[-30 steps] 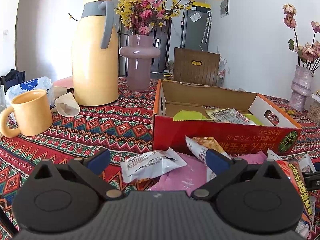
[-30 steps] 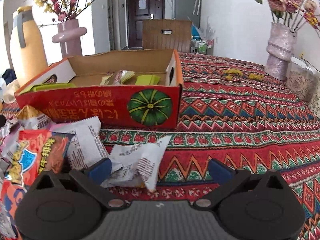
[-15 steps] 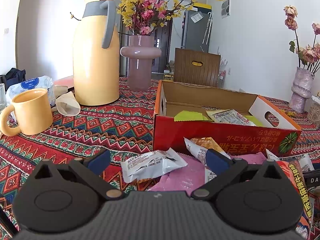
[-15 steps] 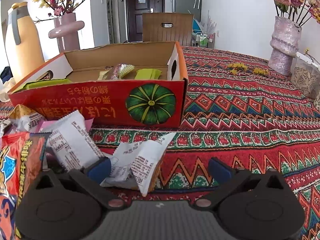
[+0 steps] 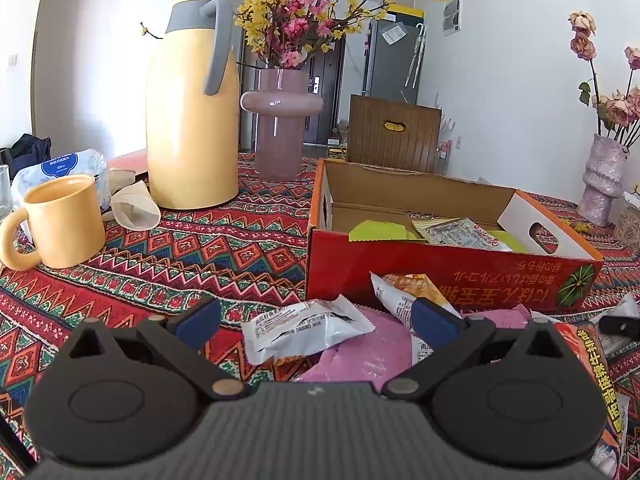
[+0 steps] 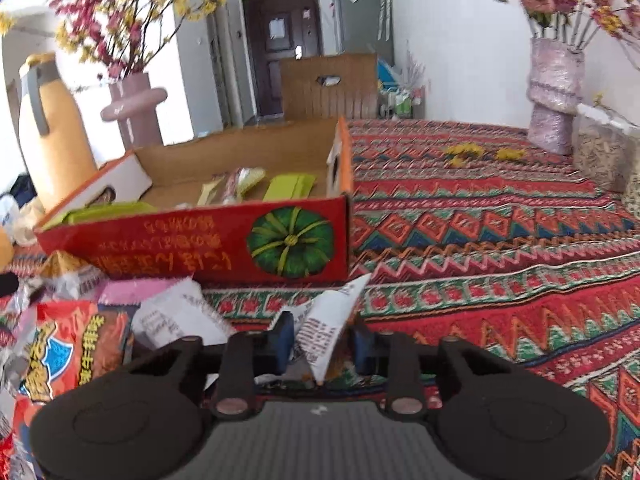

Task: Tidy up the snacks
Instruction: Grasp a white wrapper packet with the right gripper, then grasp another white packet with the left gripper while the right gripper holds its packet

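My right gripper [image 6: 323,340] is shut on a white printed snack packet [image 6: 330,328], which stands pinched between the blue pads just in front of the red cardboard box [image 6: 224,240]. The box holds green and printed packets [image 6: 286,187]. My left gripper [image 5: 316,324] stands open over a silver-white snack packet [image 5: 306,330] and a pink packet [image 5: 372,354] lying in front of the red box [image 5: 440,268]. An orange-and-white packet [image 5: 404,292] leans against the box. A large red snack bag [image 6: 68,356] lies at the left of the right wrist view.
A yellow thermos jug [image 5: 190,120], a pink vase with flowers [image 5: 280,128], a yellow mug [image 5: 60,224] and a paper cup [image 5: 134,208] stand left of the box. Another vase [image 6: 554,96] and a clear container [image 6: 604,152] stand at the far right. A wooden chair [image 5: 394,136] is behind.
My right gripper has shut on the white packet, which now stands crumpled upright between the pads, and it has shifted slightly. The left gripper has stayed still and open.
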{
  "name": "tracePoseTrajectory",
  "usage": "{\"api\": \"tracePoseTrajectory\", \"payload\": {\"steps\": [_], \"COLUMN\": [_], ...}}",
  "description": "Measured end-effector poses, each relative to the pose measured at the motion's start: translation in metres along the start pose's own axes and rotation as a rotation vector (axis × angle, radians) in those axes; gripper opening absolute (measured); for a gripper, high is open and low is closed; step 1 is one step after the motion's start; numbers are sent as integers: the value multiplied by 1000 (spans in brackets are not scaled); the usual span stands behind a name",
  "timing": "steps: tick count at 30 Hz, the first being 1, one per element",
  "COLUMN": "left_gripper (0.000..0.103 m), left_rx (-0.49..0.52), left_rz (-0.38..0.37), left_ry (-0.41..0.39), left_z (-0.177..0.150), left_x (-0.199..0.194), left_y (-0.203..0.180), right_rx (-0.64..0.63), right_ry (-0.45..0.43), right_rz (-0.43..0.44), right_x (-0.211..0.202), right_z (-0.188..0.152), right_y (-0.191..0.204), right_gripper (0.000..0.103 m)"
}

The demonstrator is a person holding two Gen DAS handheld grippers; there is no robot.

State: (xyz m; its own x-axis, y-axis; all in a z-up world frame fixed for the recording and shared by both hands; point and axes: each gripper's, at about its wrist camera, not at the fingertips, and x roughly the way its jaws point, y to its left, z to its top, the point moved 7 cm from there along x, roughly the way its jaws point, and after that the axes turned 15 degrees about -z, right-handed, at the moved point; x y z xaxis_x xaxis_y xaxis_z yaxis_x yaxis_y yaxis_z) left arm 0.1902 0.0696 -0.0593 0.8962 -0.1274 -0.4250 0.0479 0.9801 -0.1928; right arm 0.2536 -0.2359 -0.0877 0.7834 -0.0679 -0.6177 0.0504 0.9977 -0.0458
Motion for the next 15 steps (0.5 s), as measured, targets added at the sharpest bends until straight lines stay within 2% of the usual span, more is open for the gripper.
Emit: {"api": "tracePoseTrajectory", "payload": {"steps": [8, 15], "left_gripper": [103, 103], "left_rx": [1, -11], "left_rz": [5, 12], "left_ry": [8, 45], "left_z": [-1, -1], "left_x": [1, 5], "left_y": [0, 3], "right_rx": [167, 193], "right_ry": [-65, -55], "right_rz": [-27, -19], "right_x": [-5, 2], "right_z": [5, 3], "right_y": [-35, -37], "right_gripper": [22, 22]}}
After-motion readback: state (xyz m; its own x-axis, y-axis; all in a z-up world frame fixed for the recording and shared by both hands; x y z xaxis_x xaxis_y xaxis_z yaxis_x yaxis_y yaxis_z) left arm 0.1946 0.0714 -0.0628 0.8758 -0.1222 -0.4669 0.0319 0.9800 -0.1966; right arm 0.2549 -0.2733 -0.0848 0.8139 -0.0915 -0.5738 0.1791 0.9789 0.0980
